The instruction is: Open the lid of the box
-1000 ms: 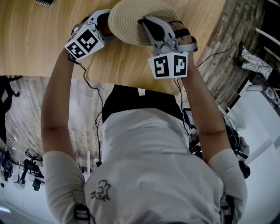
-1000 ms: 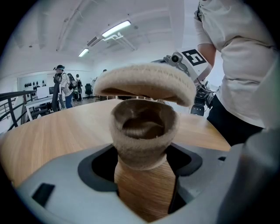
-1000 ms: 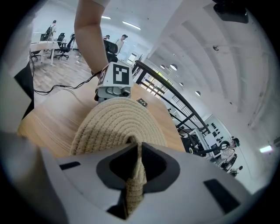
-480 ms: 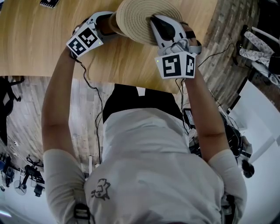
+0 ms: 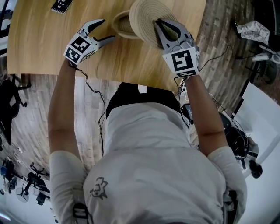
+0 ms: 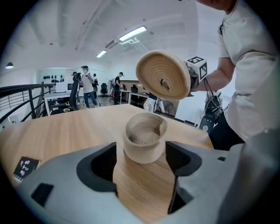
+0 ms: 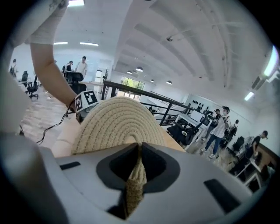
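The box is a small round woven-rope basket (image 5: 121, 25) standing upright and uncovered on the wooden table (image 5: 39, 48). Its hollow inside shows in the left gripper view (image 6: 144, 141). The woven lid (image 5: 145, 17) hangs tilted above and to the right of it, clear of the rim. My right gripper (image 5: 161, 27) is shut on the loop on the lid's top (image 7: 136, 168), with the lid's disc (image 7: 116, 124) rising behind the jaws. My left gripper (image 5: 107, 29) stands open just left of the box, its fingers (image 6: 183, 159) near the wall but off it.
A small black marker card (image 5: 61, 5) lies at the table's far left (image 6: 25, 168). The table's near edge (image 5: 87, 75) runs just below both hands, with a cable (image 5: 94, 94) hanging over it. People, desks and a railing (image 7: 144, 94) stand far behind.
The right gripper has raised the lid off the box and tipped it on edge. The left gripper has opened and drawn back from the box's side.
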